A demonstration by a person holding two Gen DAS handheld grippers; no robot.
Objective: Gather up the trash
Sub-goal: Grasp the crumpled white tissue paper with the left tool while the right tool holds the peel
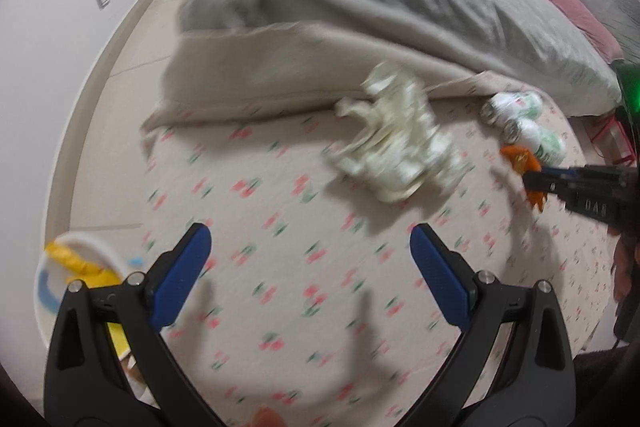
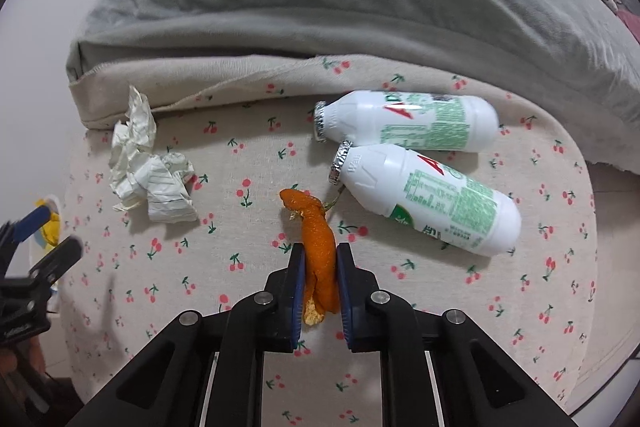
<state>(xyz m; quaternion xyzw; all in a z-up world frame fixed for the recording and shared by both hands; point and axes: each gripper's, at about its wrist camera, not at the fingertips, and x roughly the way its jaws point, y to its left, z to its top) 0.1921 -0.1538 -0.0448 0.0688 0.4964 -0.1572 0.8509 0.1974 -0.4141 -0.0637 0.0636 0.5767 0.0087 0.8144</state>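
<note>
Right gripper (image 2: 318, 267) clamps orange peel (image 2: 316, 239) — left gripper (image 1: 310, 251) gapes empty, its view motion-blurred

Two white bottles (image 2: 420, 163) bear a red "A"; their green print is too small to read.

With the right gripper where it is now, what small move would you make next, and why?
Probably lift the right gripper straight up. Its fingers are shut on the orange peel, whose far end lies on the cherry-print sheet close to a bottle. Lifting first should clear the peel without dragging it into the bottle, before carrying it to the bin at the left.
</note>
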